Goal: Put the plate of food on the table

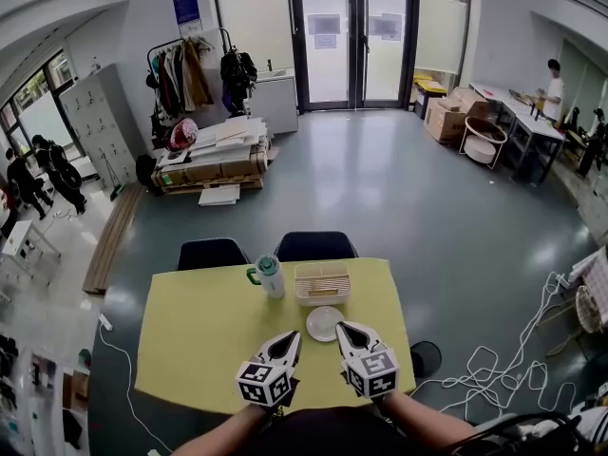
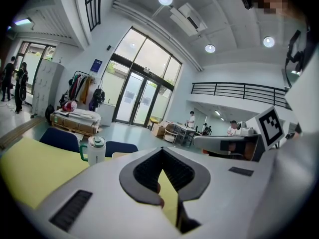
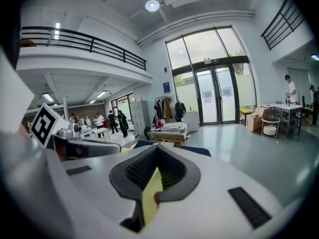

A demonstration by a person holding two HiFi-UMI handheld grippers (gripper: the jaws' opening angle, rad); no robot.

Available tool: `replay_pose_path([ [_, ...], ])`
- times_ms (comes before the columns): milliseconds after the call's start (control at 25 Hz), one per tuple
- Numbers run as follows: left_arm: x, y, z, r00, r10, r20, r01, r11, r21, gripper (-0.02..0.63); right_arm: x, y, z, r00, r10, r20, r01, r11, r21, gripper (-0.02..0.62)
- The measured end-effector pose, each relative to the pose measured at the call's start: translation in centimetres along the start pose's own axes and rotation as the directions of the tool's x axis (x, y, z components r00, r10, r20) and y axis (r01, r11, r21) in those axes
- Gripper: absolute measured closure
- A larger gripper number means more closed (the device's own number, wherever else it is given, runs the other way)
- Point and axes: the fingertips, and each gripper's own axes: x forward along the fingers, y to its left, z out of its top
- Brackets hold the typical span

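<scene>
We find the left gripper (image 1: 289, 338) and the right gripper (image 1: 344, 330) over the near part of the table (image 1: 190, 335). Each gripper view shows the jaws together with nothing held, and a sliver of yellow tabletop behind the pads. Only the head view shows the plate (image 1: 325, 323). It lies on the table just beside the right gripper's tip, with a tray (image 1: 322, 282) behind it. The mug (image 1: 270, 275) appears in the head and left gripper views, not the right.
</scene>
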Motion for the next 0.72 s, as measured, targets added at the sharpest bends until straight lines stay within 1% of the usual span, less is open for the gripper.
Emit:
replay_pose_path([
  [320,0.26,-0.38,-0.95,1.0,-0.014,-0.008,0.014,1.0,-0.005,0.597,-0.23,-0.12,-0.54,1.0,-0.001,0.003,0.001,1.0,-0.01,0.584],
  [720,-0.01,-0.21,-0.68,1.0,-0.012,-0.01,0.012,1.0,-0.005,0.597,-0.4,-0.25,-0.56,1.0,-0.013,-0.005,0.013,1.0,-0.004,0.584],
])
